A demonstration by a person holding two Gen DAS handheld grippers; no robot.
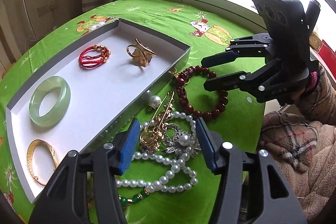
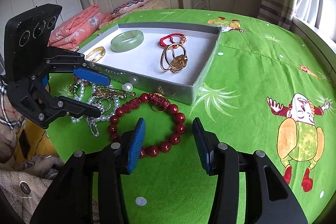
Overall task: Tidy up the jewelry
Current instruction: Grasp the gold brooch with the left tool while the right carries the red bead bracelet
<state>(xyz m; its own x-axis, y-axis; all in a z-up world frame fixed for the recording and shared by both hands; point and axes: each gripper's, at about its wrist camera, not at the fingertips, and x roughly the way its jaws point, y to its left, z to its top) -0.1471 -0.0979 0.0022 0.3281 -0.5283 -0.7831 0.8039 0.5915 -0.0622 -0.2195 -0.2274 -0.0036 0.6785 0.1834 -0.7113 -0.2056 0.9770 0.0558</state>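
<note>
Right wrist view, right gripper (image 2: 169, 140) fingers spread over red bead bracelet (image 2: 147, 121), left gripper (image 2: 104, 96) fingers spread beside tray edge (image 2: 147, 82).

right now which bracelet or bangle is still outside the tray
The red bead bracelet, lying on the green cloth before the tray. The jade, gold and red cord ones lie inside it.

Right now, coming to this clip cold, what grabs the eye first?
The bright green cartoon bedsheet, then the shallow grey tray on it holding a jade bangle, gold bangle, red cord bracelet and gold ornament. Beside the tray lies a tangle of pearls, brooches and a dark red bead bracelet, with both claws open above.
</note>
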